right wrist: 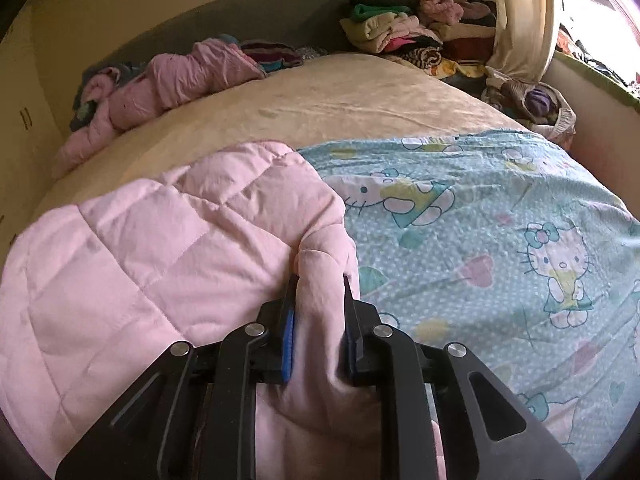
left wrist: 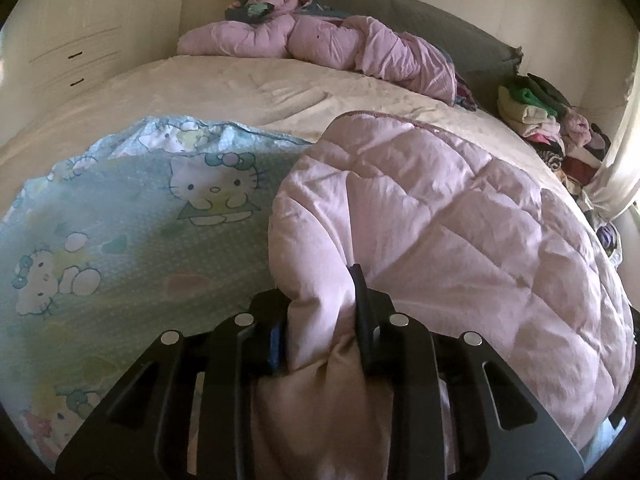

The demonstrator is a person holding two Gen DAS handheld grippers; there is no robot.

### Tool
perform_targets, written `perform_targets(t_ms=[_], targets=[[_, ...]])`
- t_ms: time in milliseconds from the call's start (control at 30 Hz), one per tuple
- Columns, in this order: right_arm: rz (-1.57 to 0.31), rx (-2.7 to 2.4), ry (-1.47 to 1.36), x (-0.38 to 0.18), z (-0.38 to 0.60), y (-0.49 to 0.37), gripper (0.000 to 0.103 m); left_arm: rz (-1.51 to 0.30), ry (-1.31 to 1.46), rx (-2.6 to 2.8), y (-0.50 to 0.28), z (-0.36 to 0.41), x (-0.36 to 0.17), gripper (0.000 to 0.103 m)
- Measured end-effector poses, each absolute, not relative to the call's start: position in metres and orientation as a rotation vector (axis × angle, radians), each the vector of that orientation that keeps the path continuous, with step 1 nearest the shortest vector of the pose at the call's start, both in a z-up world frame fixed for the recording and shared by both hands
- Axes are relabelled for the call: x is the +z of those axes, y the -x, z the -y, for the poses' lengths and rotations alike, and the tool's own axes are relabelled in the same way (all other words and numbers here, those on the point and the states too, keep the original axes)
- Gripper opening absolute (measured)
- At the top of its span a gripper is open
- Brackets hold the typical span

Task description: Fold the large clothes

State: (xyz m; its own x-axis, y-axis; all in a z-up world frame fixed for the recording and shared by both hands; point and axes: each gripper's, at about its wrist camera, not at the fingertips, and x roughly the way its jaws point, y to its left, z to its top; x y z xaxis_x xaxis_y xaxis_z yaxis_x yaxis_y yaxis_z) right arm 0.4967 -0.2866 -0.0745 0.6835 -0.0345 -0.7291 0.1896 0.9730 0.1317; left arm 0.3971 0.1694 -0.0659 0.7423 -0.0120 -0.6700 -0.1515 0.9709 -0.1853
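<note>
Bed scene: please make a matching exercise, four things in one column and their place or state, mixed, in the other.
Things:
1. pink quilt
2. cartoon sheet
3. pink jacket
4. clothes pile

Places or states:
A. crumpled by the headboard
B. stacked in the corner near the curtain
C. pinched by both grippers
D. spread flat under the quilt

Pairs: 1-C, 2-D, 3-A, 4-B
</note>
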Motion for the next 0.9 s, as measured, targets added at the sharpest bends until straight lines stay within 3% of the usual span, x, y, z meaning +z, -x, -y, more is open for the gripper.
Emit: perform_targets(t_ms=[200, 267, 300, 333, 433, 533, 700, 800, 900], targets=[[-0.859, -0.16, -0.136, -0.065, 0.28, -0.493, 0.026, -0.727, 0.189, 0.11, -0.395, -0.166, -0.064, 0.025], [-0.864, -0.176, -0.15, -0.057, 0.282, -0.489, 0.038, -0.728, 0.196, 0.113, -0.393, -0.168, -0.063, 0.026], [-0.856, -0.173, -0.172, -0.052, 0.284, -0.485, 0.052, -0.731, 0.196, 0.115, -0.392, -0.168, -0.061, 0.029], [-0.841, -0.163, -0.196, -0.046, 0.285, -0.479, 0.059, -0.734, 0.196, 0.115, -0.392, -0.168, -0.06, 0.032], [-0.789, -0.126, -0.205, -0.028, 0.28, -0.462, 0.072, -0.733, 0.2, 0.115, -0.388, -0.169, -0.054, 0.04], [-0.748, -0.079, -0.168, -0.012, 0.268, -0.447, 0.072, -0.72, 0.189, 0.124, -0.383, -0.167, -0.047, 0.058], [-0.714, 0.027, -0.179, 0.008, 0.249, -0.428, 0.072, -0.689, 0.177, 0.119, -0.372, -0.159, -0.029, 0.065], [-0.725, 0.088, -0.199, 0.013, 0.235, -0.421, 0.072, -0.669, 0.17, 0.116, -0.363, -0.153, -0.018, 0.089], [-0.75, 0.151, -0.205, 0.014, 0.217, -0.415, 0.072, -0.665, 0.16, 0.097, -0.356, -0.143, -0.009, 0.09]])
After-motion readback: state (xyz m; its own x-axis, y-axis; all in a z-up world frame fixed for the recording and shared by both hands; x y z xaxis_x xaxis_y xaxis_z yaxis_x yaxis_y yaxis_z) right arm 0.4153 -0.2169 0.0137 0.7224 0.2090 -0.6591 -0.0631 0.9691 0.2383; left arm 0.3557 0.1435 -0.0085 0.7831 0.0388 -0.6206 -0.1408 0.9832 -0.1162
